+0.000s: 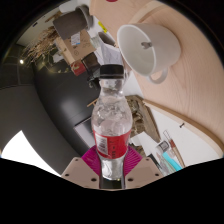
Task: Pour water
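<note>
- Two pink-padded fingers of the gripper (110, 170) clamp a capped plastic bottle (108, 118) low, at its red label.
- Thin walls likely flex; the white cup (150, 50) waits beyond.

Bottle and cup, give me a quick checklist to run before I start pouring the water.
1. Grip: gripper shut on bottle, pads on its lower part: ok.
2. Cap: black cap on the neck, must come off: not ok.
3. Water: level inside bottle: cannot tell.
4. Cup: white, beyond the bottle, mouth showing and looking empty: ok.
5. Alignment: bottle mouth not over the cup yet: not ok.
</note>
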`<state>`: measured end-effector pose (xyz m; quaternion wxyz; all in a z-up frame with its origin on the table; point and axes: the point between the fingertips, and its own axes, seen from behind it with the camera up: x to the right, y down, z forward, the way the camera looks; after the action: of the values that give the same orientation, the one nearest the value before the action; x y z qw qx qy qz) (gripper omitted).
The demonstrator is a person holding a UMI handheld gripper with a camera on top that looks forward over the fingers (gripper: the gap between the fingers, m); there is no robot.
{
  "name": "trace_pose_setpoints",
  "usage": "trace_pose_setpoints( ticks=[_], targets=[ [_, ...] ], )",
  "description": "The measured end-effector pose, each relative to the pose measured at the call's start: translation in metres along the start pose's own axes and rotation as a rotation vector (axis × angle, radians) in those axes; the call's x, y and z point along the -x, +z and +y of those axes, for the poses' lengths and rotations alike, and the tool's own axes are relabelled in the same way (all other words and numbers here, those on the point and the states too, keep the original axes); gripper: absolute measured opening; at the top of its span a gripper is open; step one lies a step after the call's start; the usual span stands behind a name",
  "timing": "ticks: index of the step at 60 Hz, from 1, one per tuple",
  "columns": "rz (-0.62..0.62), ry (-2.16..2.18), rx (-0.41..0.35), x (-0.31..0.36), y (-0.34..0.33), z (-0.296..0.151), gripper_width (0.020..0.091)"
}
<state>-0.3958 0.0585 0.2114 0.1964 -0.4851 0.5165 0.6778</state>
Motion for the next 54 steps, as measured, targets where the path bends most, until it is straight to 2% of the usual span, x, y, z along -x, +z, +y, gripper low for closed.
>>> trace_pose_setpoints(
  ticks=[19, 27, 33, 38, 43, 54],
  targets=[
    [0.018, -0.059, 0.016, 0.002, -0.009, 0.007, 0.0240],
    [0.028, -0.275, 0.039, 0.031, -0.019, 0.026, 0.0239],
    [0.041, -0.559, 0.029, 0.067, -0.036, 0.033, 0.0241],
    [0.047, -0.830, -0.018, 0.106, -0.060, 0.026, 0.0241],
    [0.069, -1.096, -0.110, 0.148, -0.081, 0.009, 0.0243],
    [0.175, -1.579, -0.305, 0.223, -0.133, -0.063, 0.0244]
  ],
)
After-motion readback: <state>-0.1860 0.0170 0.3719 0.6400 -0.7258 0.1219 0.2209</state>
